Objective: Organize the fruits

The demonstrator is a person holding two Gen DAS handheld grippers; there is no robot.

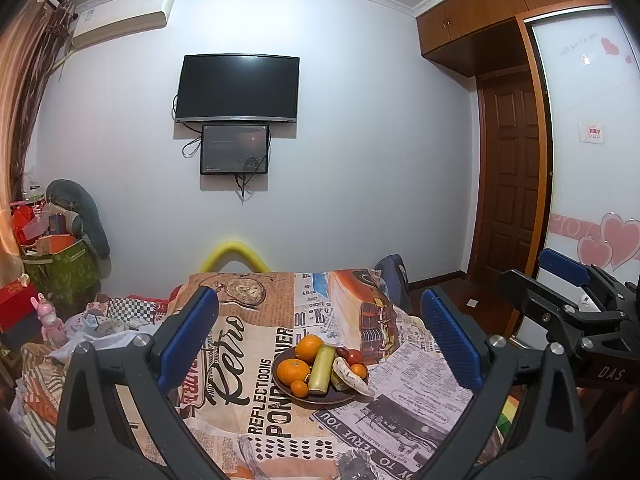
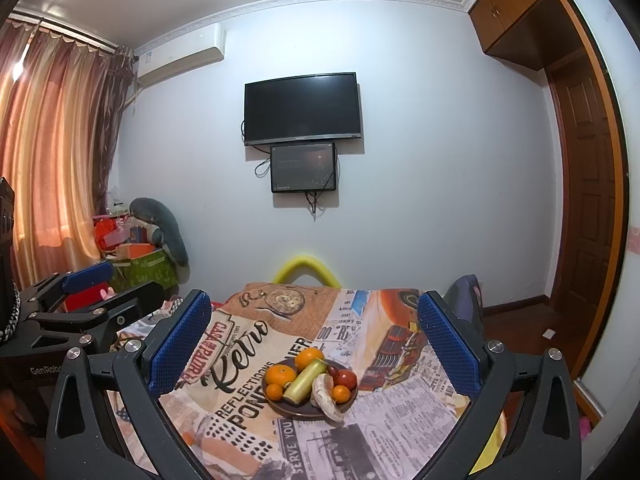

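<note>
Left claw (image 1: 320, 336): blue pads wide apart, nothing between them; held back from the counter, aimed at the plate.
Counter (image 1: 256, 360): under a loose printed cloth, wrinkled near the front edge.
Plate (image 1: 320, 399): dark, shallow, near the counter's middle, just right of the "Retro" lettering.
Big oranges (image 1: 294, 372): two, one at the plate's left, one at its far side; both inside the rim.
Small oranges (image 1: 299, 388): one at the near left, touching the green stalk; another at the right, behind the pale piece.
Green stalk (image 1: 323, 368): long, leaning across the middle of the pile, resting on the other fruit.
Pale piece (image 1: 352, 376): curved, looks like a peeled banana though hard to tell; its near end hangs over the plate's rim.
Red fruits (image 1: 353, 356): small, at the far right of the plate; kind unclear.
Right claw (image 2: 314, 346): pads wide apart too, empty; level with the left one, facing the same plate.
State of task: all fruit in view sits gathered on the plate; fits either a finished pile or one yet to be sorted.
Risk, pile: round oranges likely to roll off the shallow rim if the stalk is nudged.
Risk, pale piece: soft and overhanging; a hard squeeze likely to crush it, a bump to tip it off.
Risk, cloth: a low claw could snag a wrinkle and drag plate and all.
</note>
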